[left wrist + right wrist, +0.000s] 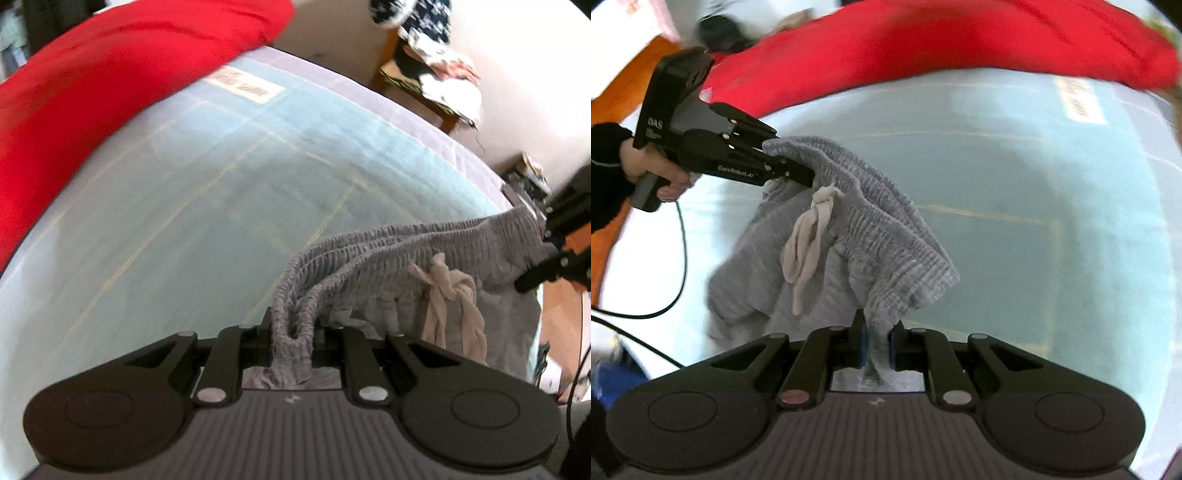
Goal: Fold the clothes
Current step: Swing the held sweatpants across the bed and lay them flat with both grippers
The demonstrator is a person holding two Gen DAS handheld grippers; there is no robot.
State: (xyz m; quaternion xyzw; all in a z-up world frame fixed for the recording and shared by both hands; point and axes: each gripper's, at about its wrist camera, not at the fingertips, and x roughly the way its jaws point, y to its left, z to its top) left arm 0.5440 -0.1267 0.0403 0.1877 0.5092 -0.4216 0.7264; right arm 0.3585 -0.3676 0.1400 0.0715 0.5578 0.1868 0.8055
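Garment: grey sweat shorts (pixel 849 236) with ribbed elastic waistband and knotted off-white drawstring (pixel 809 236), held up above the pale blue bed sheet (pixel 184 221), body hanging slack below the band.

Long axis: along the waistband, strung between the two grippers; slack and bunched in the middle, not taut.

Left gripper (pixel 291 332): fingers pressed together on one end of the waistband, ribbed cloth gathered into a fold between the pads. In the right wrist view, seen at far left, gripped by a hand (pixel 653 170) in a dark sleeve.

Right gripper (pixel 877 343): fingers pinching the opposite end of the band, a narrow tuck of grey cloth between the blue pads. In the left wrist view, seen at right edge, black and orange, at the band's far end.

Direction from fingers: cloth runs forward and rightward from the left pinch, forward and leftward from the right pinch; drawstring knot nearer the left gripper in the right wrist view.

Nearer hand: neither; both already on the band, one at each end.

Stage: held spread by the waist, fitting either a lay-out flat on the sheet or a lift mid-fold; not settled by these views.

Surroundings: red bedding (pixel 110 92) across the far side of the bed, wooden stool (pixel 424 88) with piled cloth far right.
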